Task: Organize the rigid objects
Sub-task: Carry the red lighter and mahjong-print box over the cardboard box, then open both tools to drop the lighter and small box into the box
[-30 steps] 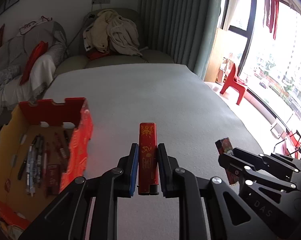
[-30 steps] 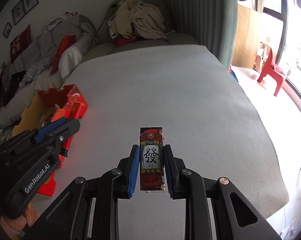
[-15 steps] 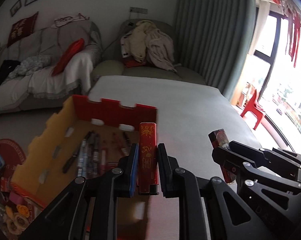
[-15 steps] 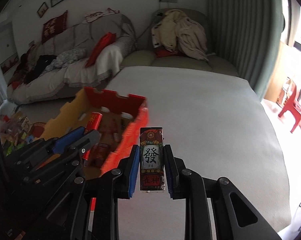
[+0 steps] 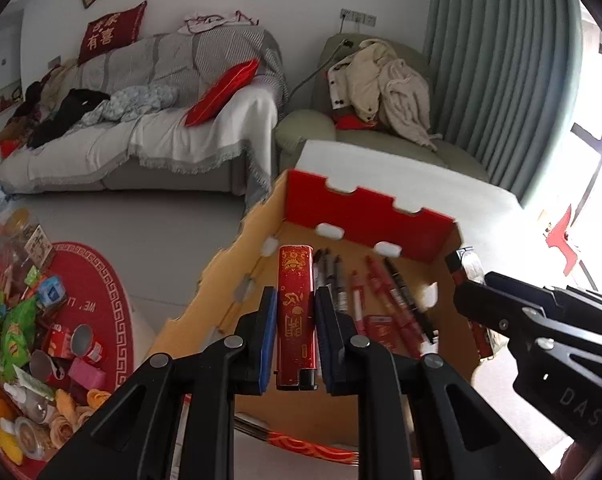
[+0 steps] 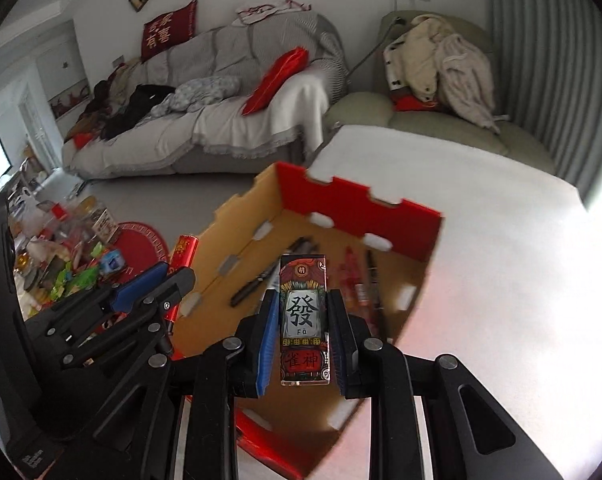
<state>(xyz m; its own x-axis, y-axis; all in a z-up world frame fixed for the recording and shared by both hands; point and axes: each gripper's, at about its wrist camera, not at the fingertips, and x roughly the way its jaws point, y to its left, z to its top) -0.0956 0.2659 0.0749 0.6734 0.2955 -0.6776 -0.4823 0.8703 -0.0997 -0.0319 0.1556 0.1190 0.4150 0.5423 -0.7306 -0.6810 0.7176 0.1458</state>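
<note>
My left gripper (image 5: 295,312) is shut on a red lighter (image 5: 295,312) with gold print, held above the near left part of the open cardboard box (image 5: 365,208). My right gripper (image 6: 303,320) is shut on a lighter (image 6: 304,312) with a mahjong "發" picture, held over the box (image 6: 361,216) interior. The box has red and yellow walls and holds several pens (image 5: 397,300) and a red pack on its floor. The right gripper shows at the right of the left wrist view (image 5: 467,272); the left gripper shows at the left of the right wrist view (image 6: 173,276).
The box stands at the left edge of a grey-covered table (image 6: 501,240). A low red round table (image 5: 81,292) with snacks and cans is below left. A sofa (image 5: 161,120) and an armchair with clothes (image 5: 381,80) are behind. A curtain (image 5: 501,60) hangs at right.
Both grippers have swung left from over the table, still holding their lighters, and now hang over the box. The box has grown larger in both views.
</note>
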